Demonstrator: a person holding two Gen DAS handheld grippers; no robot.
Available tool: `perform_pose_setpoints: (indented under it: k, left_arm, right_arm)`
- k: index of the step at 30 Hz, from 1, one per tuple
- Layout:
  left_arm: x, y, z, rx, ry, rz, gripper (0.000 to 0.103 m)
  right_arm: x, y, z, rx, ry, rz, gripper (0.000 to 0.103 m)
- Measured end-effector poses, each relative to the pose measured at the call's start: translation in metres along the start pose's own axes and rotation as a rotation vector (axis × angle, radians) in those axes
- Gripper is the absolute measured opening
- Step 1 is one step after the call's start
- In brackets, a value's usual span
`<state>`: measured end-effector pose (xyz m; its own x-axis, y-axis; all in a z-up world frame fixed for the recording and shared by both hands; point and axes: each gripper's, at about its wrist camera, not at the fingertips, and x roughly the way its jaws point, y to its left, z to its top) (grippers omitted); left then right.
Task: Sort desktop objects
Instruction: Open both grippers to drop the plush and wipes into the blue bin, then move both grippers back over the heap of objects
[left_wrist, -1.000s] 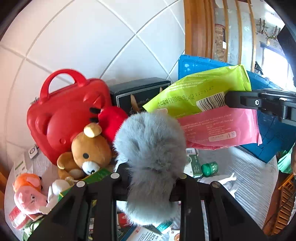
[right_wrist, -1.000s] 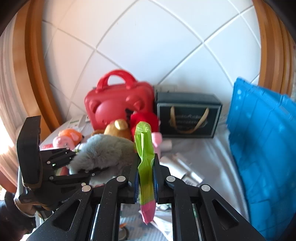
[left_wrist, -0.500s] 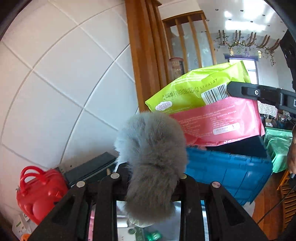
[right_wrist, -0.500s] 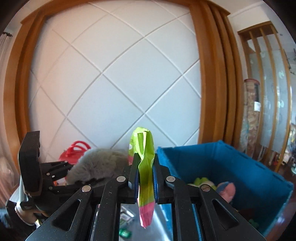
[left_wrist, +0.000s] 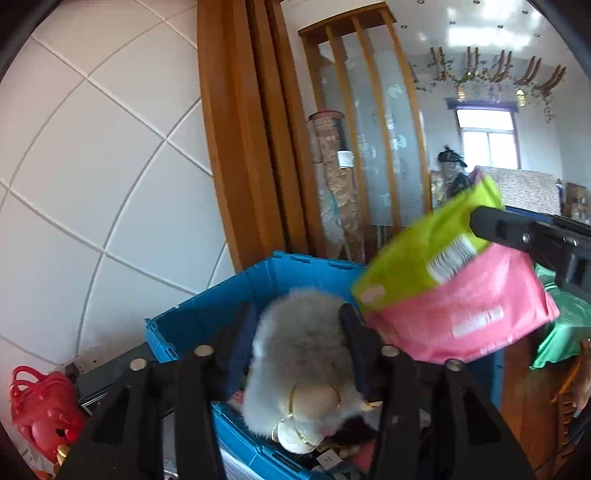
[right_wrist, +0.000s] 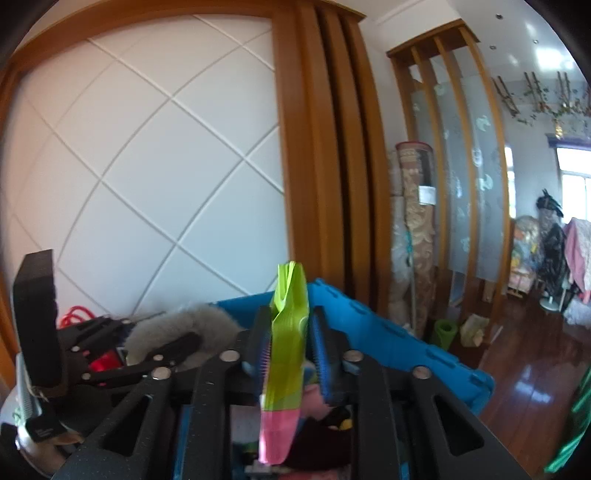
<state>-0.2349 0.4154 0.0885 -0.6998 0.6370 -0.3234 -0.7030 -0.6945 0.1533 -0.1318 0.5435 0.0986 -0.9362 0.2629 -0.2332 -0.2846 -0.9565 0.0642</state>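
Grey fur fills the gap of my left hand-held gripper (left_wrist: 293, 332): the fluffy grey plush toy (left_wrist: 303, 354) hangs between its fingers, directly above the blue plastic crate (left_wrist: 236, 306). The jaws are opening; the left finger already stands clear of the fur, while the right one looks to be just at its edge, so the pinch is gone. The toy's pale face with gold trim points down into the crate, where other sorted things lie in a dim jumble I cannot make out.

My right hand-held gripper (right_wrist: 288, 341) is over the same crate, jaws opening too. The green and pink snack packet (right_wrist: 286, 354) stands edge-on between the blue pads (right_wrist: 325, 356), with a visible gap on each side of it.

Left of the crate a red toy case (left_wrist: 40, 410) sits lower down, in front of the white tiled wall (left_wrist: 92, 166).
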Motion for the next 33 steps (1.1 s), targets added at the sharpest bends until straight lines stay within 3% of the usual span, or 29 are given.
perform_pose_setpoints:
  k: [1,2,4,7,9,13,17,26,33]
  left_arm:
    - [0.002,-0.001,0.004,-0.013,-0.006,0.023,0.072]
    - [0.002,-0.001,0.008,-0.028,-0.018,0.046,0.078]
    - [-0.003,-0.005,0.011,-0.037,-0.037,0.086,0.091]
    - [-0.004,-0.010,0.012,-0.023,-0.041,0.173,0.097]
    - [-0.004,-0.016,0.006,-0.007,-0.027,0.210,0.097]
    - [-0.007,-0.028,-0.011,0.027,-0.008,0.279,0.097]
    - [-0.013,-0.026,-0.024,-0.014,0.012,0.291,0.097]
    - [-0.045,0.009,-0.051,-0.093,0.016,0.405,0.097]
    - [-0.082,0.054,-0.081,-0.128,0.016,0.490,0.097]
  right_arm:
    - [0.006,-0.012,0.000,0.013,0.012,-0.021,0.075]
    - [0.006,-0.022,-0.001,0.026,0.008,-0.028,0.082]
    - [0.002,-0.035,-0.003,0.040,-0.005,-0.033,0.082]
    - [-0.004,-0.044,-0.007,0.063,-0.017,-0.030,0.082]
    - [-0.009,-0.046,-0.012,0.086,-0.026,-0.021,0.083]
    - [-0.018,-0.048,-0.019,0.091,-0.049,-0.033,0.096]
    - [-0.025,-0.046,-0.023,0.067,-0.070,-0.024,0.103]
    - [-0.018,-0.021,-0.029,0.065,-0.060,0.069,0.103]
    - [-0.021,0.027,-0.029,0.057,-0.085,0.165,0.103]
